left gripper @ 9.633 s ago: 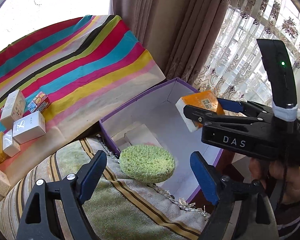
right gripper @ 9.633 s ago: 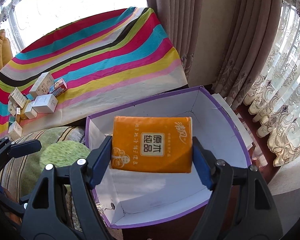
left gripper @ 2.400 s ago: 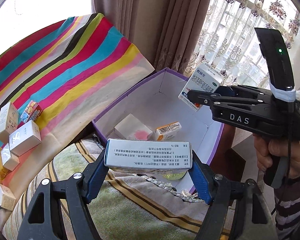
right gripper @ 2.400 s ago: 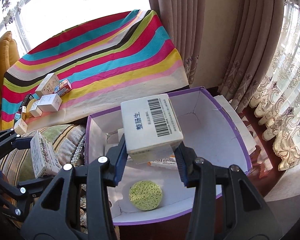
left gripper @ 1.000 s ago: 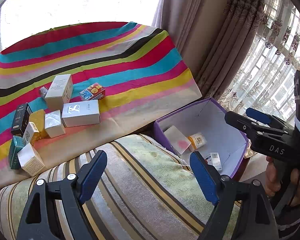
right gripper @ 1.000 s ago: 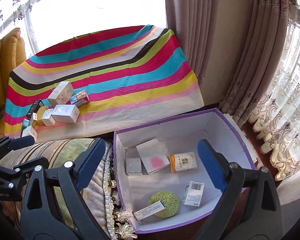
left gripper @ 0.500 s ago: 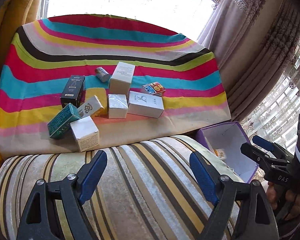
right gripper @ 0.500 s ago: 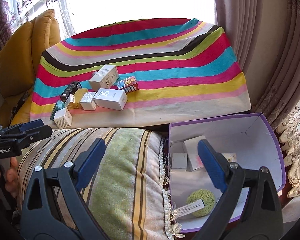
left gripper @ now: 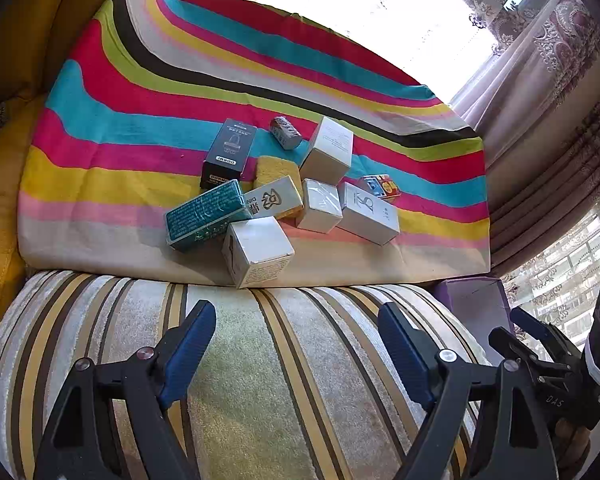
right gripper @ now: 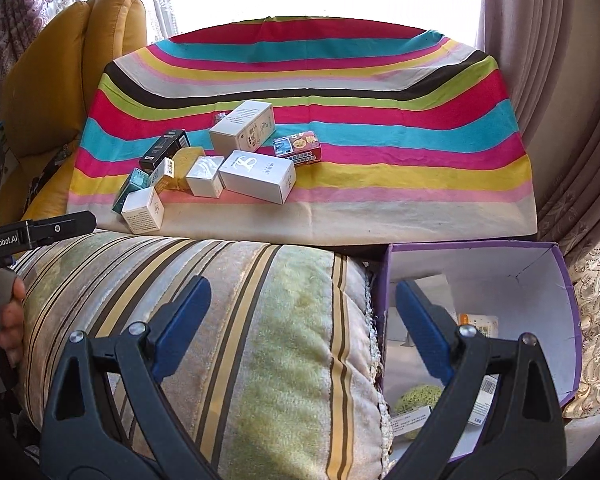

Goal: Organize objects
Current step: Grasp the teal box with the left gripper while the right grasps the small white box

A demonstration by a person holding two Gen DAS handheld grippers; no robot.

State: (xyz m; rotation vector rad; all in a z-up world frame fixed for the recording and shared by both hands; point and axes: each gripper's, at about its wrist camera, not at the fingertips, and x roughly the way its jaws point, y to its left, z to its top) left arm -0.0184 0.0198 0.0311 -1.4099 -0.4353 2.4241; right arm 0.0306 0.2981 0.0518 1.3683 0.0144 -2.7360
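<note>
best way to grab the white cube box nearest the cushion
Grip the white cube box across its two side faces, coming straight in from the cushion side with the open left gripper. It sits tilted at the pile's front edge; its near faces are clear, while the teal box crowds behind.

My two wrist views both look forward, low over the striped velvet cushion (left gripper: 284,360) — sharing the rainbow-striped cloth (right gripper: 380,152) beyond.

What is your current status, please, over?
Left gripper and right gripper open, empty. Boxes piled on striped cloth. Striped cushion between grippers and pile.
</note>
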